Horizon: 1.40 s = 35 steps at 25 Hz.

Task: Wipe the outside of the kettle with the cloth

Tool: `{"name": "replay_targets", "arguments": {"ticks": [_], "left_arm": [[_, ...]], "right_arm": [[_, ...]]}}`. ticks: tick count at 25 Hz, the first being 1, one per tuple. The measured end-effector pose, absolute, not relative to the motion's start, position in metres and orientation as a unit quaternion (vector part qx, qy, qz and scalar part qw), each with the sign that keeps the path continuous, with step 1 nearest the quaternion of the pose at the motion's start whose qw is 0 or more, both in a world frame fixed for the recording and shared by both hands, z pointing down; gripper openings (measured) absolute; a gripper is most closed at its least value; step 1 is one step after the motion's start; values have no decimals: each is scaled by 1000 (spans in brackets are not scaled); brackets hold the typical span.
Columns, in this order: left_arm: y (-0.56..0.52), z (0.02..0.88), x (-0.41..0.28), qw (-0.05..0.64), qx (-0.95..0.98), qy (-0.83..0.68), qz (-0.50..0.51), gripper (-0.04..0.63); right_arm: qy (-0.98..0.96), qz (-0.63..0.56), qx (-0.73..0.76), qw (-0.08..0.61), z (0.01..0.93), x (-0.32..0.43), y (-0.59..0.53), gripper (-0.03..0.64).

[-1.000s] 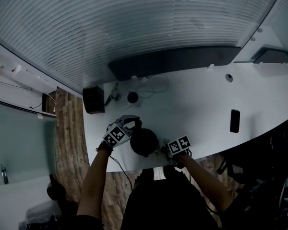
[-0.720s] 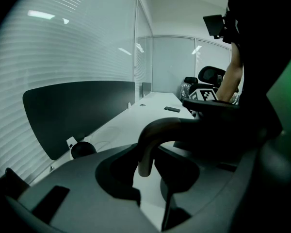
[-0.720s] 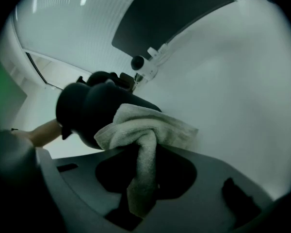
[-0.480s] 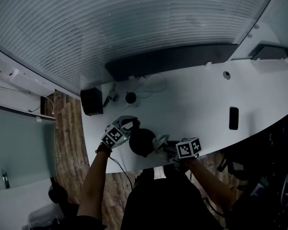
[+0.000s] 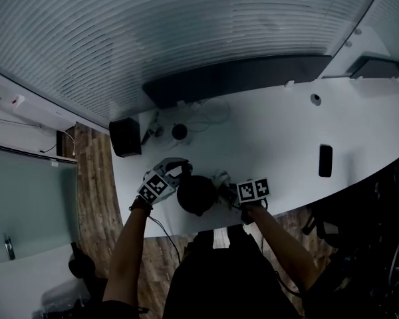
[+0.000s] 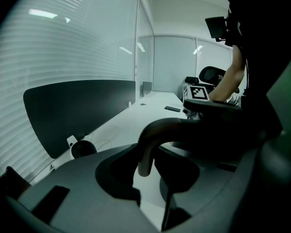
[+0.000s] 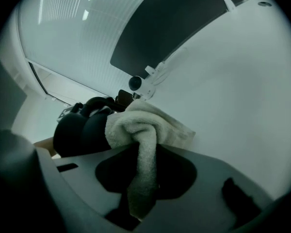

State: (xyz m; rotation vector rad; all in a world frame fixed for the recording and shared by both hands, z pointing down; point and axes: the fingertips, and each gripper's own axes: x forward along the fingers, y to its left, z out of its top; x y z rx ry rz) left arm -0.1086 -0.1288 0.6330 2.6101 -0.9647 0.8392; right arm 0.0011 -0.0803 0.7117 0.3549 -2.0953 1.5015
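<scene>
The white worktop (image 5: pixel 286 145) bears the black kettle (image 5: pixel 197 195). At the kettle's left, the left gripper (image 5: pixel 175 176) has its jaws partly closed around the kettle's arched handle (image 6: pixel 160 130). At the kettle's right, the right gripper (image 5: pixel 230 195) has its jaws pinching a bunched pale cloth (image 7: pixel 136 125). The cloth's free end is just beside the kettle's wall; whether they touch is unclear.

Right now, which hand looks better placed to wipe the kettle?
The right, probably: the right claw pinches the cloth beside the kettle, while the left claw holds the handle.
</scene>
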Motion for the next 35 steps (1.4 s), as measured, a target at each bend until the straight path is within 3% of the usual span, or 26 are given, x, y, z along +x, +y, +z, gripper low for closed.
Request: {"name": "replay_targets", "arguments": {"ticks": [7, 16, 22, 35], "left_arm": [[-130, 628, -102, 115, 893, -328, 286, 110], [-128, 632, -110, 124, 893, -331, 279, 110], [-129, 631, -110, 123, 893, -333, 277, 110], [-130, 633, -109, 125, 891, -332, 283, 110]], "right_arm": [[-762, 557, 142, 299, 749, -3, -89, 87], [-810, 554, 91, 167, 631, -16, -109, 87], [-844, 483, 76, 221, 629, -33, -115, 87], [-772, 575, 100, 251, 727, -32, -123, 87]]}}
